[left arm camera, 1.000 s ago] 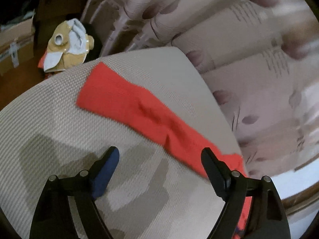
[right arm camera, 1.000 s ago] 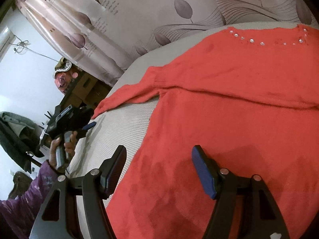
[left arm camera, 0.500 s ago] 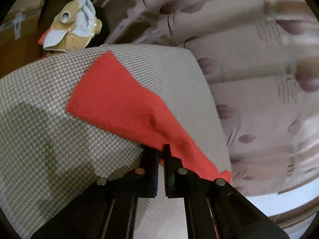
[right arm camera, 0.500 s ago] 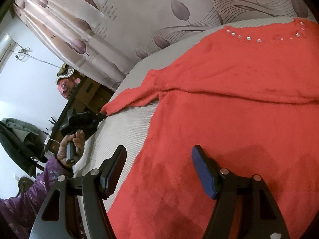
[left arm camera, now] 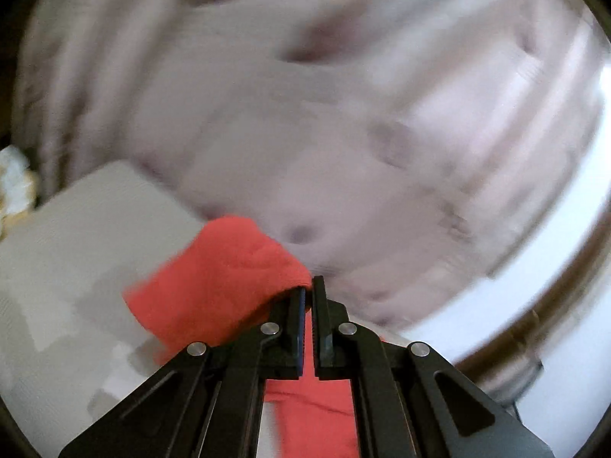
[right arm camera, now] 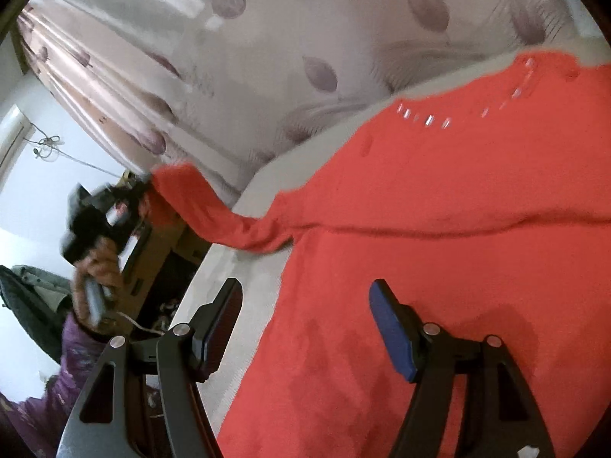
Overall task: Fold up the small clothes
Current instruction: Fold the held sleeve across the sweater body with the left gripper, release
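Across a pale woven surface (right arm camera: pixel 236 320), which could be a desk top or a cushioned seat, a red knit sweater (right arm camera: pixel 439 267) lies spread flat, its neckline with a row of small shiny studs (right arm camera: pixel 427 120) toward the far edge. One sleeve (right arm camera: pixel 198 206) is lifted off the surface and stretches up and to the left, where the left gripper (right arm camera: pixel 143 187) pinches its cuff. From the left wrist view that gripper (left arm camera: pixel 307 290) has its fingers (left arm camera: pixel 296 316) closed tight on the red cuff (left arm camera: pixel 225 274), with the cloth bunched just ahead and to the left of the tips and more red cloth hanging below them. A hand (right arm camera: pixel 97 267) in a purple sleeve (right arm camera: pixel 72 351) holds its handle.

The right gripper (right arm camera: pixel 305 305) hovers low over the sweater's body with its fingers (right arm camera: pixel 385 316) spread apart and nothing between them; whether they touch the knit cannot be told.

Behind the surface hangs a pale curtain (right arm camera: pixel 305 45) printed with mauve leaves, heavily blurred in the left wrist view. To the left stands a white wall (right arm camera: pixel 26 175) with a cord on it, brown cardboard boxes (right arm camera: pixel 172 236) below, and dark clothing (right arm camera: pixel 26 297) draped at the edge.
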A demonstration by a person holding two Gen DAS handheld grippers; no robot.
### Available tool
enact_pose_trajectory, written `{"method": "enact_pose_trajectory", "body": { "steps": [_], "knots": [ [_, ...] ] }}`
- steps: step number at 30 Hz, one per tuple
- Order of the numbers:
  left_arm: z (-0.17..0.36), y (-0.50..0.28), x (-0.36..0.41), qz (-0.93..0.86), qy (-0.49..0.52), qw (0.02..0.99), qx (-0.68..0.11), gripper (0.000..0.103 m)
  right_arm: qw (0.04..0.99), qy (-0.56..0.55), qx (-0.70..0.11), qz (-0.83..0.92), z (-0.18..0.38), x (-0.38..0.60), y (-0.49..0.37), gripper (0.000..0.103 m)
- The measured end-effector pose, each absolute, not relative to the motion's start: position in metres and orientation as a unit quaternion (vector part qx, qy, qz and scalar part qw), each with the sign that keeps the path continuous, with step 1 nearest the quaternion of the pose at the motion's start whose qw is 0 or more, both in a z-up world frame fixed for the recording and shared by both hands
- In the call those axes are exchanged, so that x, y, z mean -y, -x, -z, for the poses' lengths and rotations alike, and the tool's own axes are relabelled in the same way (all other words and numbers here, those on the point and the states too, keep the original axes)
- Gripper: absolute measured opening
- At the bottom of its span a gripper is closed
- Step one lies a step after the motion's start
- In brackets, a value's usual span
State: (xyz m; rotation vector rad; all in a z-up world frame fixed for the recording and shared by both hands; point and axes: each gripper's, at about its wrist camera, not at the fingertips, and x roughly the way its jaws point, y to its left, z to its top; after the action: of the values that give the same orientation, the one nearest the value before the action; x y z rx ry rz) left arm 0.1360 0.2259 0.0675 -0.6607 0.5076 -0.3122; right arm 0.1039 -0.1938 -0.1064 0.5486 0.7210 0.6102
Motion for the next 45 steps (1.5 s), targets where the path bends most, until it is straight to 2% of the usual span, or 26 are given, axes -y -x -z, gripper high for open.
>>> {"method": "enact_pose_trajectory", "body": {
  "steps": [6, 11, 14, 15, 16, 19, 21, 24, 32, 37, 40, 42, 43, 44, 45],
  "knots": [
    [-0.091, -0.162, -0.071, 0.257, 0.254, 0.893, -0.269, 0.002, 0.871, -0.278, -0.312, -0.259, 0.095, 0.249, -0.084, 0.068],
    [-0.056, -0.178, 0.054, 0.335, 0.166, 0.880, -0.294, 0.003, 0.873, -0.302, -0.308, -0.229, 0.104, 0.296, -0.069, 0.068],
    [-0.026, -0.175, 0.110, 0.356, 0.097, 0.877, -0.309, 0.013, 0.875, -0.308, -0.303, -0.219, 0.106, 0.315, -0.059, 0.068],
    [-0.017, -0.174, 0.120, 0.354, 0.083, 0.876, -0.317, 0.023, 0.876, -0.307, -0.302, -0.216, 0.106, 0.320, -0.057, 0.068],
    [-0.011, -0.172, 0.124, 0.350, 0.076, 0.877, -0.320, 0.039, 0.877, -0.307, -0.302, -0.214, 0.106, 0.324, -0.056, 0.068],
    [-0.008, -0.162, 0.116, 0.338, 0.092, 0.887, -0.300, 0.070, 0.879, -0.304, -0.301, -0.208, 0.104, 0.333, -0.054, 0.068],
    [-0.011, -0.157, 0.095, 0.329, 0.123, 0.890, -0.292, 0.087, 0.882, -0.301, -0.298, -0.205, 0.100, 0.339, -0.051, 0.068],
    [-0.007, -0.148, 0.056, 0.301, 0.168, 0.896, -0.279, 0.089, 0.885, -0.298, -0.301, -0.193, 0.098, 0.347, -0.059, 0.068],
    [0.064, -0.110, -0.030, 0.179, 0.163, 0.914, -0.326, 0.089, 0.893, -0.261, -0.322, -0.174, 0.088, 0.352, -0.101, 0.068],
    [0.098, -0.105, -0.054, 0.152, 0.221, 0.903, -0.337, 0.089, 0.915, -0.142, -0.355, -0.127, 0.082, 0.304, -0.121, 0.067],
    [0.106, -0.107, -0.062, 0.150, 0.248, 0.892, -0.348, 0.089, 0.921, -0.032, -0.383, -0.063, 0.095, 0.267, -0.134, 0.063],
    [0.111, -0.110, -0.062, 0.148, 0.260, 0.885, -0.356, 0.089, 0.920, 0.010, -0.392, -0.027, 0.102, 0.258, -0.144, 0.050],
    [0.112, -0.110, -0.063, 0.149, 0.263, 0.885, -0.354, 0.089, 0.915, 0.012, -0.402, -0.009, 0.105, 0.259, -0.151, 0.035],
    [0.112, -0.109, -0.063, 0.150, 0.264, 0.885, -0.353, 0.089, 0.913, 0.003, -0.407, -0.003, 0.107, 0.262, -0.156, 0.027],
    [0.113, -0.108, -0.063, 0.149, 0.263, 0.885, -0.354, 0.089, 0.912, -0.020, -0.409, 0.000, 0.107, 0.268, -0.160, 0.025]
  ]
}}
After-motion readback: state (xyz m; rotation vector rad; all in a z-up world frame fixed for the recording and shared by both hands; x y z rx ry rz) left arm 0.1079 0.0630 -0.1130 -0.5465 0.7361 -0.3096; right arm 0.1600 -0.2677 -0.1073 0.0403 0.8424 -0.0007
